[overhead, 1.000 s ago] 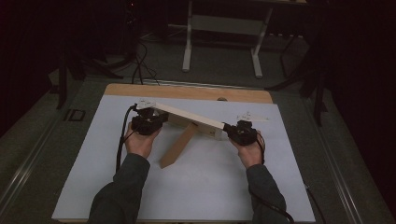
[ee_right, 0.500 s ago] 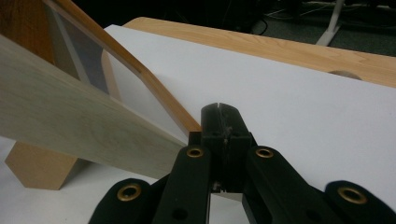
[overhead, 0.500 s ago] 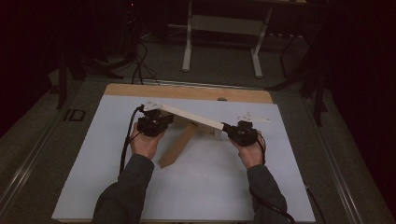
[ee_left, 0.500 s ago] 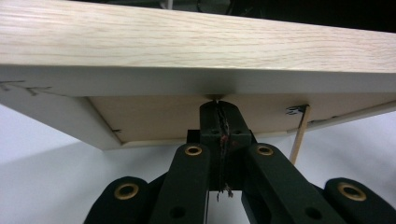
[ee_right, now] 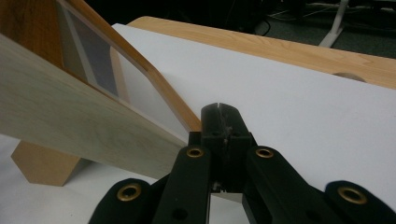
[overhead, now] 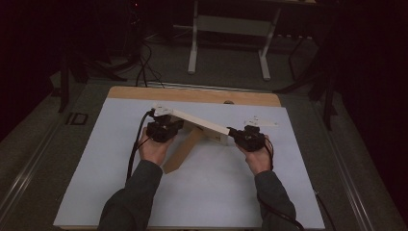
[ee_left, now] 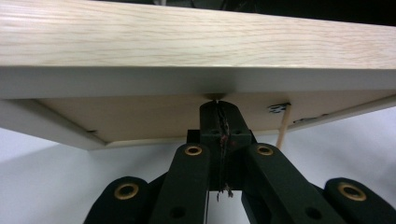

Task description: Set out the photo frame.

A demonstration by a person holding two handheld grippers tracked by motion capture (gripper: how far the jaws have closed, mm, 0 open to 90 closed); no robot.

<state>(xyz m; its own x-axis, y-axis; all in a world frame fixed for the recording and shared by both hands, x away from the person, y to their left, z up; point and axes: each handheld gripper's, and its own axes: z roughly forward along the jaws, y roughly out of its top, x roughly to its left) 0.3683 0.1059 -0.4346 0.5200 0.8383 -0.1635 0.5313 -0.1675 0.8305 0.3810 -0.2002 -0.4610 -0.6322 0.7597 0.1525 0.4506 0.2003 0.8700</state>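
Left gripper [overhead: 179,122]: jaws pressed together with nothing between them, tips set against the underside edge of the pale wooden panel [overhead: 199,121]; in the left gripper view the tips meet the panel's white edge band
Right gripper [overhead: 232,132]: jaws pressed together, empty, tips just beside the panel's lower right end
Pale wooden panel: long board, tilted, running from upper left by the left gripper down to the right gripper; raised off the white sheet [overhead: 120,192] at its left end
Brown wooden board [overhead: 183,150]: under the pale panel, angled down-left on the sheet, its far end hidden beneath the panel
Wooden dowel [ee_left: 282,130]: thin peg standing out of the panel's underside, seen in the left gripper view
Hands: left hand [overhead: 155,149] and right hand [overhead: 258,158] each around a gripper, sleeves entering from the bottom
Table [overhead: 192,95]: wood edge showing beyond the sheet
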